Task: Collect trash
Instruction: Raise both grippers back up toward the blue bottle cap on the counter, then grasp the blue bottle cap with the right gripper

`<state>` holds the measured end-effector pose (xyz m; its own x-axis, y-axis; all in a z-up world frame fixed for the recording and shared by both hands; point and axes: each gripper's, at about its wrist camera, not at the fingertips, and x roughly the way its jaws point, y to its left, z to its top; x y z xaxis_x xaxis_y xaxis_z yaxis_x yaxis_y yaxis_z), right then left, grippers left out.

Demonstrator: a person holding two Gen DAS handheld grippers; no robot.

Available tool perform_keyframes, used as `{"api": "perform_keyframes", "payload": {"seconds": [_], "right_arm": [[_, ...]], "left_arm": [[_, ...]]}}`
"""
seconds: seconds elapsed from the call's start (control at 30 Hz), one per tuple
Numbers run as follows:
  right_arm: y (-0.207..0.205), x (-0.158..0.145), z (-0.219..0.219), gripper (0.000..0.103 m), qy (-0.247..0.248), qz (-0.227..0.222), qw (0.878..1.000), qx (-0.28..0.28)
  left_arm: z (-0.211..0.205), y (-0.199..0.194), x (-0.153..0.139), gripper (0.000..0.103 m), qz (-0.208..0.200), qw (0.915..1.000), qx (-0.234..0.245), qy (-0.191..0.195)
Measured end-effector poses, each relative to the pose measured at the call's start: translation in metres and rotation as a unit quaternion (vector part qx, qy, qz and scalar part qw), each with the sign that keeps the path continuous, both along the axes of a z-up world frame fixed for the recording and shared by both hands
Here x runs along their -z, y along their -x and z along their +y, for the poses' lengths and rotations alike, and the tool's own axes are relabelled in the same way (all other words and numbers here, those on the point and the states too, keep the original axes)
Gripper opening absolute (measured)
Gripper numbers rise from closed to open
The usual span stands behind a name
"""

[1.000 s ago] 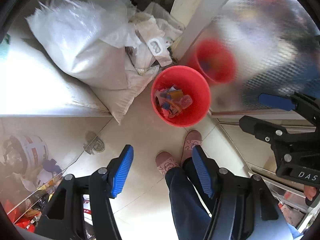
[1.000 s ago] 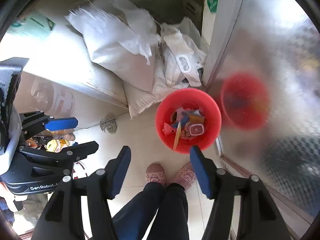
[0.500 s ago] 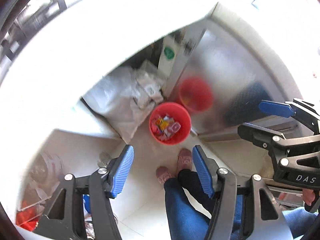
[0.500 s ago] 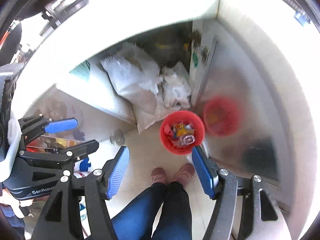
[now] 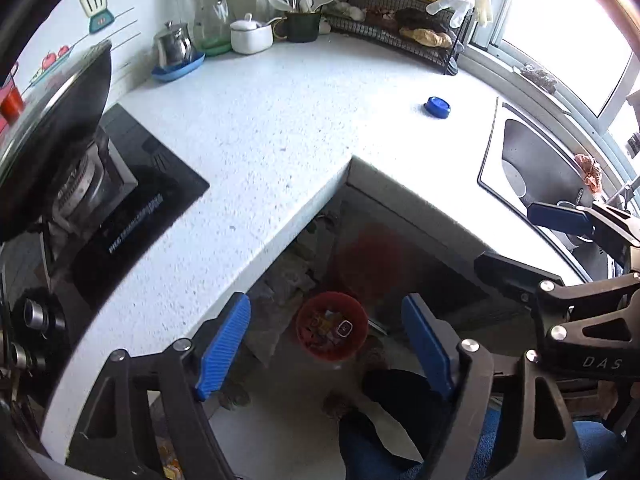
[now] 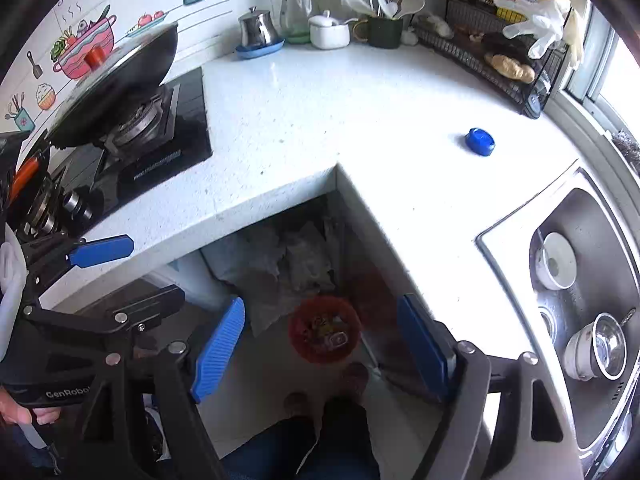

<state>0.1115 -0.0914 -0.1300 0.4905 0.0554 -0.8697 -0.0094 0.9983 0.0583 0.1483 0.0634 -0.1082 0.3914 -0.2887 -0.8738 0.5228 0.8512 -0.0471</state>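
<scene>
A red trash bin full of wrappers stands on the floor far below, beside the inner corner of the white countertop. A blue bottle cap lies on the countertop near the sink. My left gripper hovers high above the bin, jaws opening, nothing between them. My right gripper hangs beside it, also opening and empty. Each gripper shows at the edge of the other's view: right gripper, left gripper.
A gas stove with a black wok sits at the left. A sink with bowls is at the right. Jars, utensils and a wire rack line the back. White sacks lie under the counter. A person's feet stand by the bin.
Both grippers have risen from just above the bin to above the countertop and tilted forward. Both pairs of jaws stand wider. The bin looks much smaller now.
</scene>
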Motion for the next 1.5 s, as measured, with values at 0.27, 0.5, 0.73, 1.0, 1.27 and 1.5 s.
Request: {"api": "perform_keyframes", "payload": {"seconds": [0.27,0.5,0.73,1.0,1.27,1.5], "right_arm": [[-0.027,-0.020,-0.034,0.090,0.029,-0.029,0.998,0.038],[-0.067,-0.033,-0.075,0.092,0.037,-0.028,0.997,0.055],[-0.101,-0.036,-0.122,0.092,0.025,-0.025,0.997,0.072],[-0.131,-0.023,-0.161,0.092,-0.004,0.002,0.998,0.062],[-0.168,0.006,-0.188,0.092,-0.030,0.044,0.998,0.038],[-0.197,0.039,-0.199,0.092,-0.046,0.076,0.996,0.024]], "left_arm": [[-0.041,-0.042,-0.018,0.083,-0.027,0.9993,0.023,-0.014],[-0.090,-0.084,-0.026,0.083,-0.030,0.9990,0.027,-0.016],[-0.144,-0.123,-0.031,0.083,-0.031,0.9986,0.032,-0.028],[-0.186,-0.162,-0.019,0.083,-0.012,0.9986,0.022,-0.047],[-0.210,-0.196,0.015,0.083,0.023,0.9972,0.005,-0.071],[-0.228,-0.219,0.049,0.083,0.056,0.9934,0.003,-0.100]]}}
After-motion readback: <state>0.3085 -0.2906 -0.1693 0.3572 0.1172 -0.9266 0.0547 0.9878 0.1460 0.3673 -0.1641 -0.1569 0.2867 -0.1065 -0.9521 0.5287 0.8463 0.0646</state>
